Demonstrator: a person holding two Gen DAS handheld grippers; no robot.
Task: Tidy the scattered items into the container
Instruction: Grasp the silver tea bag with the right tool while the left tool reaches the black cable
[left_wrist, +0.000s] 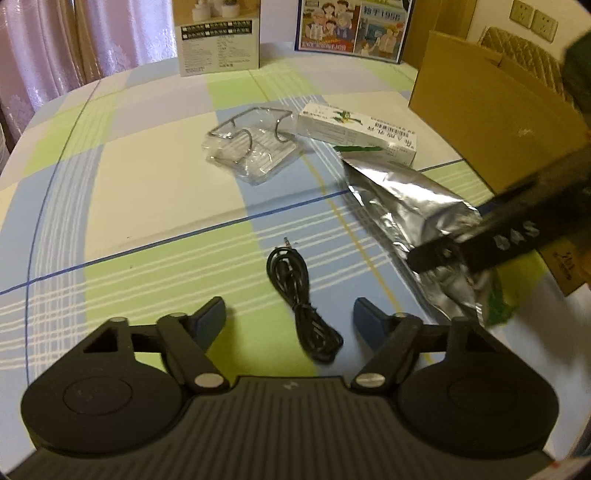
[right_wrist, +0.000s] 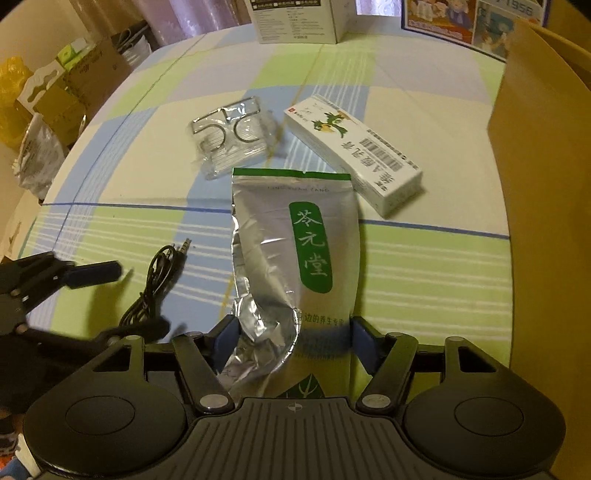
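A silver foil pouch with a green label (right_wrist: 295, 254) lies on the checked tablecloth; it also shows in the left wrist view (left_wrist: 417, 229). My right gripper (right_wrist: 291, 332) has its jaws on both sides of the pouch's lower end, pads touching it. My left gripper (left_wrist: 290, 314) is open above a coiled black audio cable (left_wrist: 299, 299), which also shows in the right wrist view (right_wrist: 155, 280). A white medicine box (right_wrist: 354, 155) and a clear bag with metal hooks (right_wrist: 231, 140) lie beyond. A brown cardboard box (right_wrist: 546, 221) stands at the right.
Two printed boxes (left_wrist: 219, 33) (left_wrist: 351, 26) stand at the table's far edge. Pink curtains (left_wrist: 55, 37) hang behind. Cartons and bags (right_wrist: 55, 99) sit on the floor left of the table.
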